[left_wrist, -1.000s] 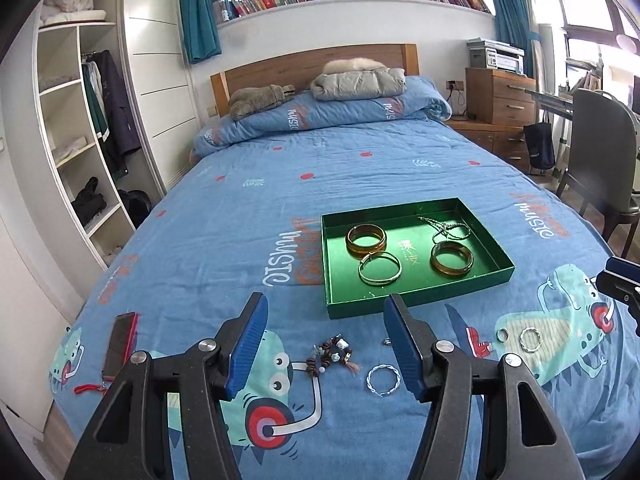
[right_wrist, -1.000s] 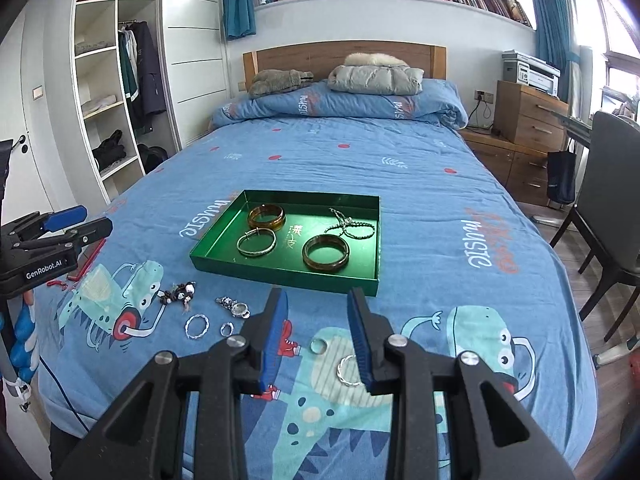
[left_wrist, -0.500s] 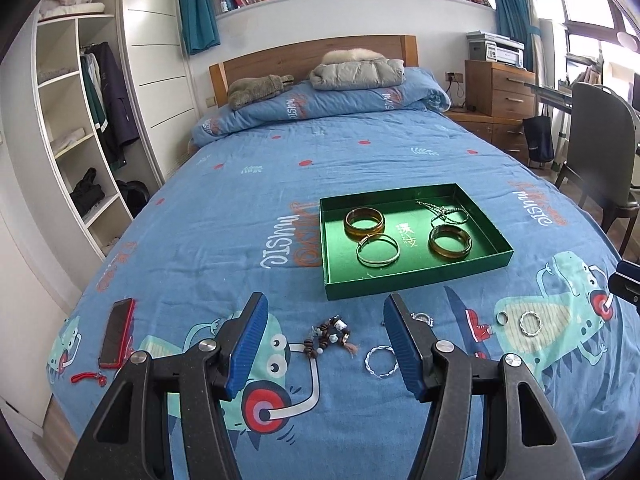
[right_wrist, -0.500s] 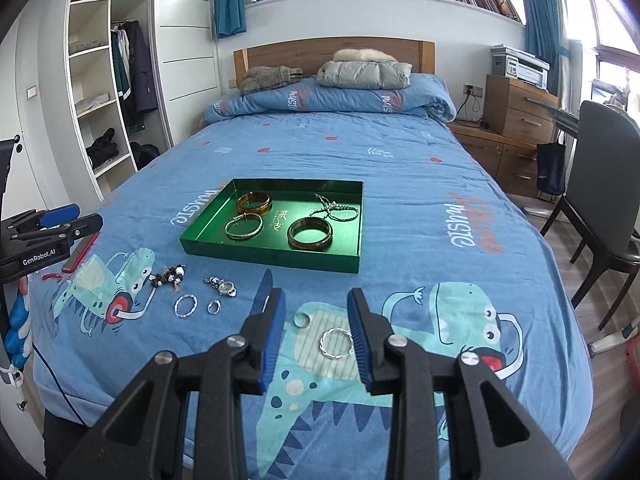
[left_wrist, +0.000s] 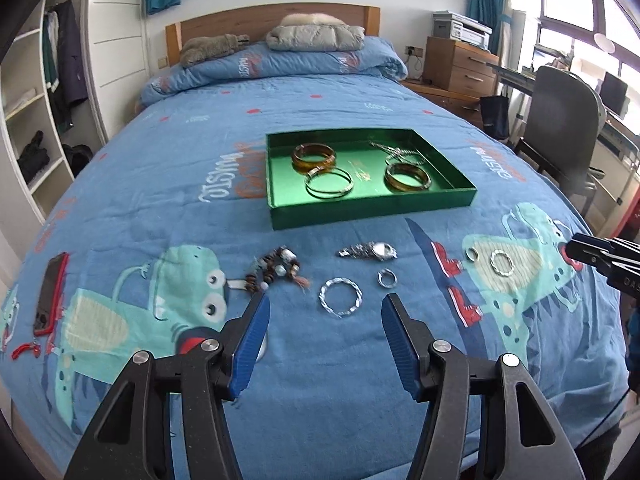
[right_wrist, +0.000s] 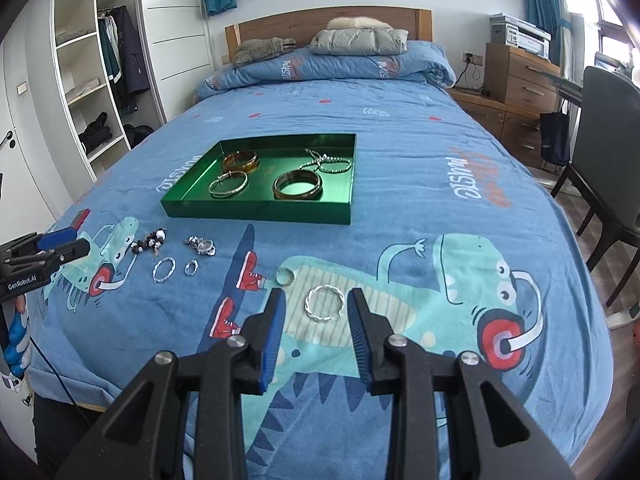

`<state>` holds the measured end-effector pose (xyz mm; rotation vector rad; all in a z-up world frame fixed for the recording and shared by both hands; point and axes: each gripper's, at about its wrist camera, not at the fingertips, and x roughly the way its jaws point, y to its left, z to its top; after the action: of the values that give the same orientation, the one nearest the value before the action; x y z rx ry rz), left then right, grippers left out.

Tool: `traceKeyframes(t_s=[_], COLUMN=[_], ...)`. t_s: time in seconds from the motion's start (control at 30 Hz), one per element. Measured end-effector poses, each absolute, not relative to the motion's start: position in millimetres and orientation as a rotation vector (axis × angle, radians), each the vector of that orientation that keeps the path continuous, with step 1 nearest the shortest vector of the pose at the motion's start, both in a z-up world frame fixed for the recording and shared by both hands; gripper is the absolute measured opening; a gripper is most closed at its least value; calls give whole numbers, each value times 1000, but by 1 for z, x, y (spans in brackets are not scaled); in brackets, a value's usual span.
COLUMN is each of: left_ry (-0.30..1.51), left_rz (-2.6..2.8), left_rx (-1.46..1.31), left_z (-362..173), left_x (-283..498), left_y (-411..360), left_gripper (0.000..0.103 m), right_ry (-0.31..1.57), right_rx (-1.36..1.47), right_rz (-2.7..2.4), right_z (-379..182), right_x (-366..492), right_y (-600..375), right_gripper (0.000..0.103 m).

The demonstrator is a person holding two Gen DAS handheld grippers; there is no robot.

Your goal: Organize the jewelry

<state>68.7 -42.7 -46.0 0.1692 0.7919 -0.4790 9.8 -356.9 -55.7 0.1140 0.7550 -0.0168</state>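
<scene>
Bed [right_wrist: 400, 152] soft, quilted; green tray [right_wrist: 256, 211] at centre holds four pieces; loose twisted ring [right_wrist: 324, 303] lies near, between my right gripper [right_wrist: 316, 320] fingers, apart, empty; left gripper [left_wrist: 325, 326] likewise apart over twisted bangle [left_wrist: 340, 296]; risk: pinching quilt, ring slipping.

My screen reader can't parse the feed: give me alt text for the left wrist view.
The open left tongs hover over a blue dinosaur quilt, lined up with a twisted silver bangle. A bead bracelet, watch and small ring lie nearby; beyond sits a green tray holding bangles and a chain.
</scene>
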Motion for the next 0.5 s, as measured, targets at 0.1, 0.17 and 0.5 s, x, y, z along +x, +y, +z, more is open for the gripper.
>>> traceKeyframes(t_s=[0.1, 0.17, 0.5], left_ry=[841, 857, 914], left_rz=[-522, -520, -489], left_rx=[168, 181, 215], left_z=[-68, -79, -115], left_x=[71, 76, 108], left_y=[-54, -62, -82], left_gripper=[58, 58, 58], right_ry=[789, 809, 895], right_rx=[129, 138, 123], right_rz=[0, 11, 32], right_z=[-73, -84, -122], right_x=[16, 21, 62], right_y=[-360, -362, -363], right_gripper=[30, 31, 41])
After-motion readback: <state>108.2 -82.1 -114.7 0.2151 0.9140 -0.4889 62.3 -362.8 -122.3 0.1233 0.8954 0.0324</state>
